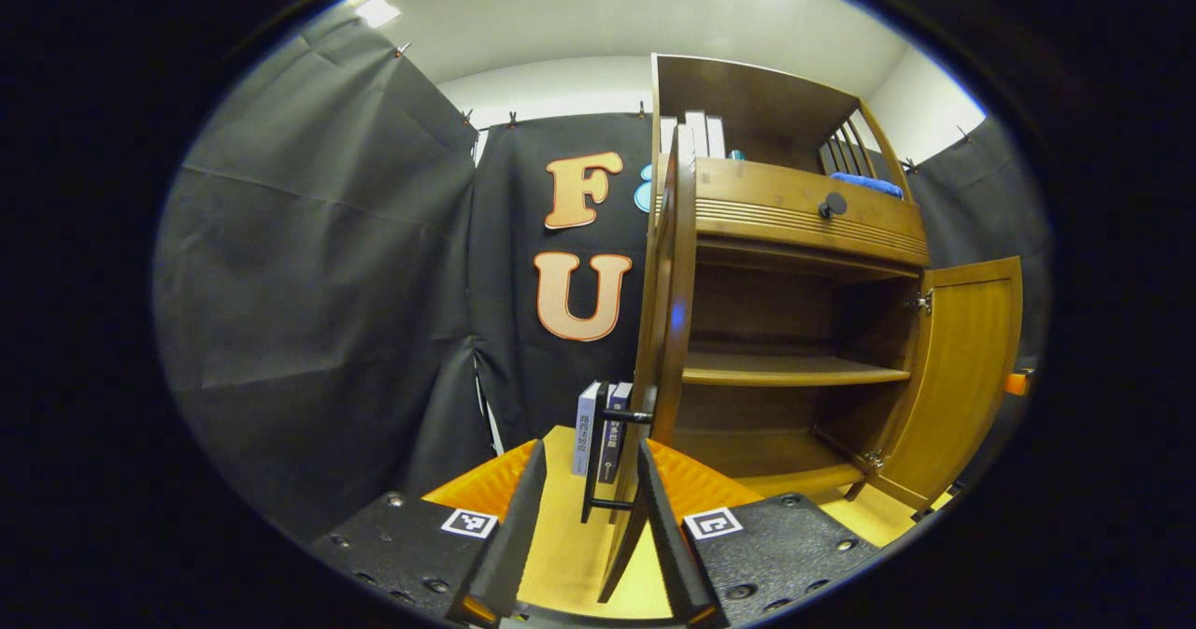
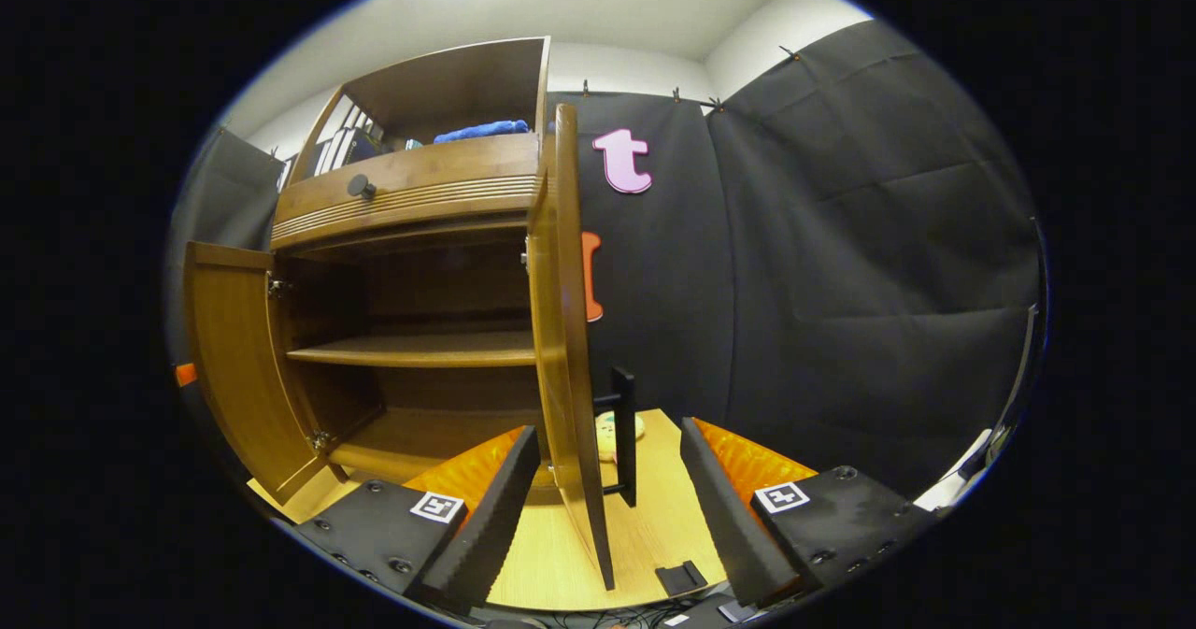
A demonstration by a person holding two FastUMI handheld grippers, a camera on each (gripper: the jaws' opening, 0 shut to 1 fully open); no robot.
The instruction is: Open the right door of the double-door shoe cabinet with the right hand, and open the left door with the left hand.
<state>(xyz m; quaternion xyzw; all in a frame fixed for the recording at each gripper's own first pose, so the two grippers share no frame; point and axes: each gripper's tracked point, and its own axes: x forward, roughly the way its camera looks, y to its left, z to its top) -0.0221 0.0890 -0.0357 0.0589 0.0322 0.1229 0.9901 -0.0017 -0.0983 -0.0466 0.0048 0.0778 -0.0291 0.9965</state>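
The wooden shoe cabinet (image 1: 794, 227) stands with both doors swung out. Its left door (image 1: 668, 330) faces me edge-on in the left gripper view, and its black bar handle (image 1: 598, 465) sits between the fingers of my left gripper (image 1: 591, 456), which is open and not pressing on it. The right door (image 1: 962, 377) hangs wide open farther off. In the right gripper view the right door (image 2: 565, 330) is edge-on, and its black handle (image 2: 624, 433) lies between the spread fingers of my right gripper (image 2: 607, 428), untouched. The left door (image 2: 224, 358) stands open beyond.
Inside the cabinet a bare shelf (image 1: 785, 372) crosses the middle, under a drawer with a black knob (image 1: 832, 205). Books (image 1: 598, 423) stand on the yellow tabletop (image 1: 561, 536) beside the left door. A blue cloth (image 2: 481, 130) lies on top. A small black clip (image 2: 680, 577) lies near the table's front.
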